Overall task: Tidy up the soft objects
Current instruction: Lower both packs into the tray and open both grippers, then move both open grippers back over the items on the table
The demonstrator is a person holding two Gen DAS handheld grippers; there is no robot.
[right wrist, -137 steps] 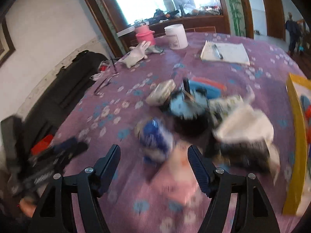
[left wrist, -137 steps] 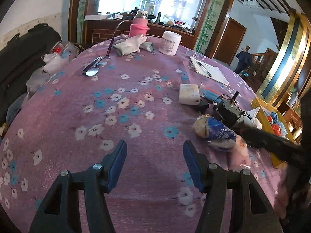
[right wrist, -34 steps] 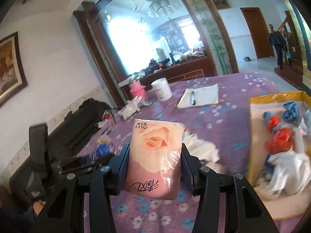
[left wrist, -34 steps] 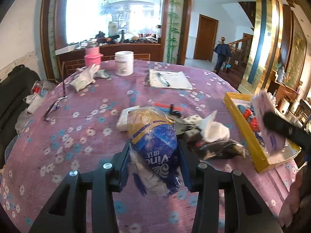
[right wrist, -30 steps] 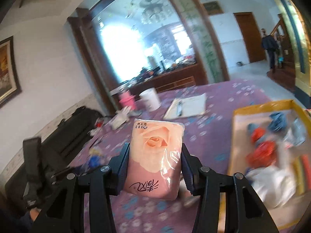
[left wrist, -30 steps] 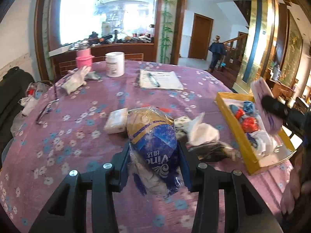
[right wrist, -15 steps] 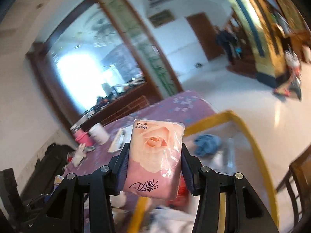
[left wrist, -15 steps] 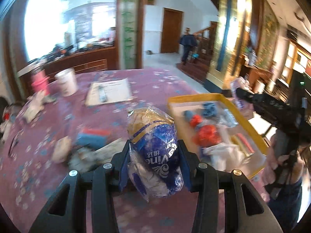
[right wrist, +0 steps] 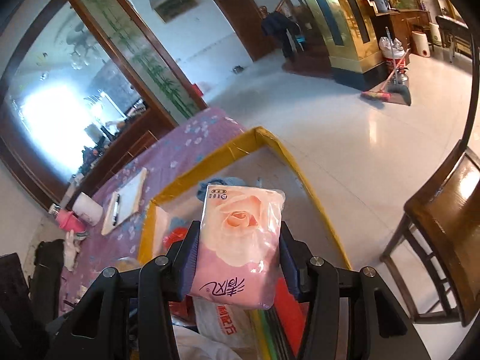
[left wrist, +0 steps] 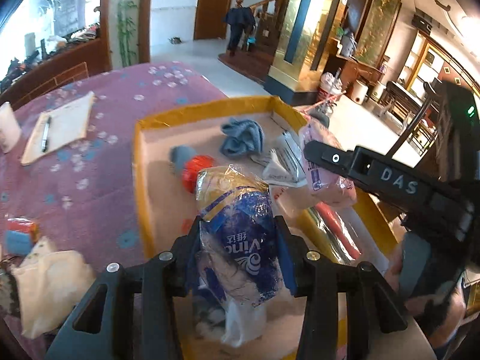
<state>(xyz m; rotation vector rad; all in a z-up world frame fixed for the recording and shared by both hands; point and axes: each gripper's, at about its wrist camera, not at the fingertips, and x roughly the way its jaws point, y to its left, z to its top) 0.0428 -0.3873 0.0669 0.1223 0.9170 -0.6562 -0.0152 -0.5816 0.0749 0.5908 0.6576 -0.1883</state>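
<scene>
My left gripper [left wrist: 238, 228] is shut on a blue and gold plastic-wrapped tissue roll [left wrist: 240, 210] and holds it over the near part of the yellow-rimmed tray [left wrist: 210, 108]. My right gripper [right wrist: 239, 231] is shut on a pink tissue pack with a rose print [right wrist: 240, 240], also above the tray [right wrist: 270, 138]. In the left wrist view the right gripper [left wrist: 318, 162] comes in from the right with the pink pack [left wrist: 327, 186] over the tray's right side. A blue cloth [left wrist: 243, 141], a red item [left wrist: 196, 174] and a white packet [left wrist: 282, 162] lie in the tray.
The tray sits at the right edge of a table with a purple flowered cloth [left wrist: 90, 180]. A notepad with a pen [left wrist: 60, 126] lies at the far left and a white bag [left wrist: 45, 279] at the near left. A wooden chair [right wrist: 444, 234] stands beside the table. A person [left wrist: 237, 27] stands far back.
Both grippers have swung right from the table's middle to above the yellow tray, each keeping its pack. The right gripper has rolled and tipped downward.
</scene>
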